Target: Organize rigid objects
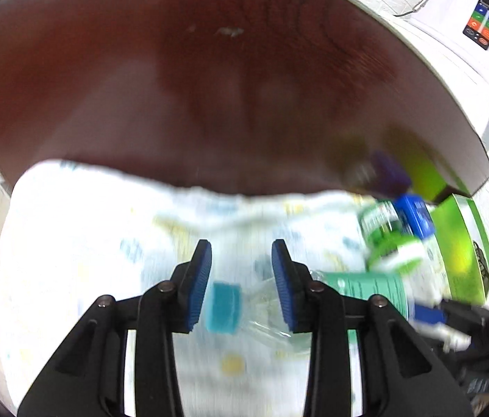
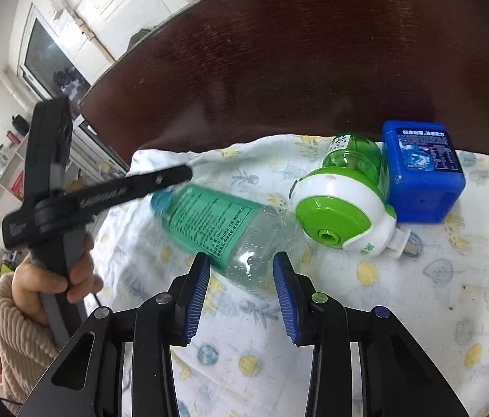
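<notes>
Left gripper: I am seeing its 2 blue-padded fingers standing partly apart at the lower centre of the left wrist view, with the bottle's teal cap between them. The picture is smeared, so I cannot tell whether the pads are pressing on it.
Right gripper: its jaws are standing partly apart at the lower centre of the right wrist view, hovering just short of the bottle's clear base and gripping nothing.
Bottle: a clear plastic bottle with a green label is lying on its side on the cloth, running from the centre left toward the centre of the right wrist view, cap pointing to the left.
Plug-in device: a white and green unit is lying to the right of the bottle, its green refill pointing toward the upper right.
Blue box: it is sitting on the cloth at the right, touching the green refill.
Cloth: a white printed sheet is covering the near part of the tabletop, which is dark red-brown.
Hand: at the lower left of the right wrist view, a hand in a ribbed beige sleeve is holding the handle of the other tool.
</notes>
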`<state>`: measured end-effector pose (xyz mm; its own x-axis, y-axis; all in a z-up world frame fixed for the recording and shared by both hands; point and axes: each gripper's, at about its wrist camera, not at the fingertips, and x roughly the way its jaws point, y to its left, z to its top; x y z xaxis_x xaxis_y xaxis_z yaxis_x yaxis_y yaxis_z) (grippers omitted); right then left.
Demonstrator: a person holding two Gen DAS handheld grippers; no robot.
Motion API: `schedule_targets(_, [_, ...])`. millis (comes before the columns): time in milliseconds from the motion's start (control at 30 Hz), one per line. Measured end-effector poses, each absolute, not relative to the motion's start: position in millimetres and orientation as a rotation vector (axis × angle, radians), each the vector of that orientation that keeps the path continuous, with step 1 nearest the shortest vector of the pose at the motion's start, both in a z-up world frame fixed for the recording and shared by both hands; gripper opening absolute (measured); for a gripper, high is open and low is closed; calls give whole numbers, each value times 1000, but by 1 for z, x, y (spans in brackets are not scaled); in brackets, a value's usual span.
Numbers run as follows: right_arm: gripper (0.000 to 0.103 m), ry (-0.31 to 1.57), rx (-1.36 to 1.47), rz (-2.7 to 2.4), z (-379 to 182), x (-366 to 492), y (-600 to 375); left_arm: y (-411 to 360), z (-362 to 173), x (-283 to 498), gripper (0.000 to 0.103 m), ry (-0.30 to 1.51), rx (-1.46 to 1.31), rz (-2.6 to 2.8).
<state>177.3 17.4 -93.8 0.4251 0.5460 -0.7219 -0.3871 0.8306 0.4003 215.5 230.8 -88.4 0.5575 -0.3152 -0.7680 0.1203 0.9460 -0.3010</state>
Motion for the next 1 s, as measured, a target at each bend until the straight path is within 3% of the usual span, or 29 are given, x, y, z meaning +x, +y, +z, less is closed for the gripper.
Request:
schedule_targets(267, [50,1037,300,552,-99,187,1,248,-87,170,38,915,-333,-243])
schedule_targets(433, [51,1044,311,562,-95,194,1,256,-81,145,50,870,-430,-202])
schedule_targets(567, [58,1027,316,582,-89,198,5,251,-75,128,50,848,-461,-244])
schedule_targets(1000, [58,1034,190,641,-92,185,34,201,-65,119,50,854,-345,-299])
